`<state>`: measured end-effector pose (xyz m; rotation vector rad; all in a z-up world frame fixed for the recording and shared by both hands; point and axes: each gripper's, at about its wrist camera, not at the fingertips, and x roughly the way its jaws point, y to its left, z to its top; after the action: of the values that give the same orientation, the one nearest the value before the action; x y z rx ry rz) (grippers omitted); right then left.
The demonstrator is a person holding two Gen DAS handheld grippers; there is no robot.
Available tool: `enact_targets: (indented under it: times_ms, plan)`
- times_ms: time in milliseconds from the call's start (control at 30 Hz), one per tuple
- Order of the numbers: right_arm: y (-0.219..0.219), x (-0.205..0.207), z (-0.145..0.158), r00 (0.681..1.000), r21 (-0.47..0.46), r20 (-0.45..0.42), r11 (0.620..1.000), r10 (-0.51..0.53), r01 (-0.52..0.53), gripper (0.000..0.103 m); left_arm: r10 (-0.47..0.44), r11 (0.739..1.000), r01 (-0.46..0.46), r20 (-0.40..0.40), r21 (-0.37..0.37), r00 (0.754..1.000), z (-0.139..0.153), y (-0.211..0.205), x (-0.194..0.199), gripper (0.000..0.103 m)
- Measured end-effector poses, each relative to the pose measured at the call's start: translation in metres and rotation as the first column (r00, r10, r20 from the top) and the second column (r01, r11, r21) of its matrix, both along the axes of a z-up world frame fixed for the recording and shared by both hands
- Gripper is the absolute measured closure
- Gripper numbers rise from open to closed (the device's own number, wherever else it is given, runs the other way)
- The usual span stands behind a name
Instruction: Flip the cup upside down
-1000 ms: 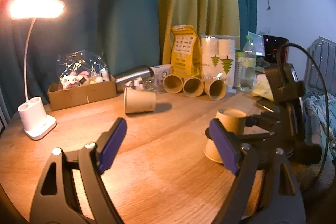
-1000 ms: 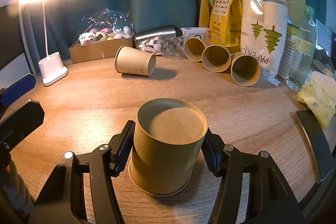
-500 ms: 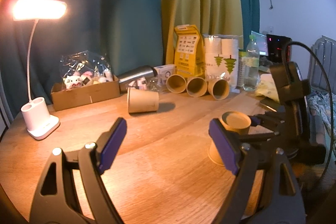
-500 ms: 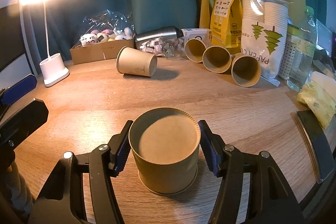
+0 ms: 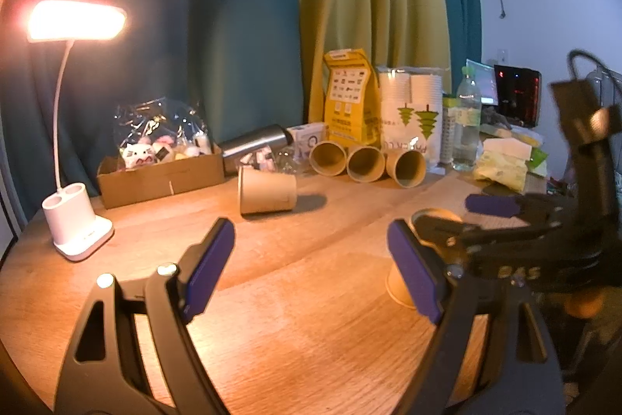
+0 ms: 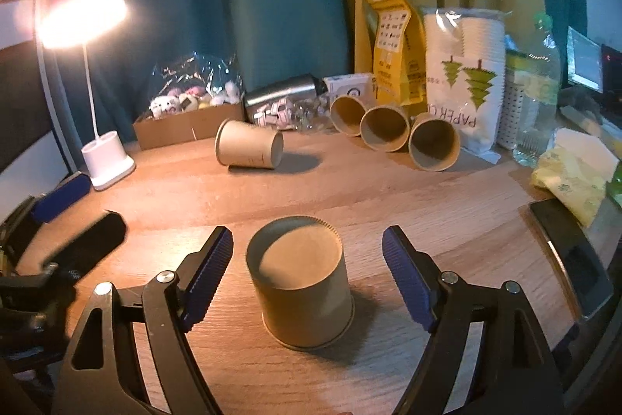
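The wooden bench [image 6: 447, 205] carries a lit desk lamp [image 6: 107, 162] at its left edge and three paper cups [image 6: 385, 133] lying on their sides in a row at the back. The right claw [image 6: 307, 275] stands wide, its blue pads [image 6: 208, 269] clear of the brown cup [image 6: 301, 282] resting upside down between them. The left claw [image 5: 311, 267] also gapes wide, holding nothing.

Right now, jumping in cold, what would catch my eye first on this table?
The brown paper cup standing upside down on the wooden table, between the open right gripper but untouched. Next, the lit desk lamp glowing at far left. Then four more cups lying on their sides near the curtain, one apart from the other three.
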<state>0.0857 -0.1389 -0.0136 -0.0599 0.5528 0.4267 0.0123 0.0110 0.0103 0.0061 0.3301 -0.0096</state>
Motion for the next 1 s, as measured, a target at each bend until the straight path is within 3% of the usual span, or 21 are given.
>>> enact_targets:
  times_ms: [433,1000]
  plan:
    - [-0.018,-0.042,0.007,1.0,0.02,0.004,1.0,-0.01,0.01,0.021,0.006,1.0,-0.006,0.008,0.006,1.0,0.002,0.002,-0.001,0.02]
    - [-0.024,-0.054,-0.007,0.999,0.029,-0.016,0.999,-0.028,0.028,0.021,-0.008,1.0,0.008,0.012,0.011,1.0,0.001,0.001,-0.003,0.02]
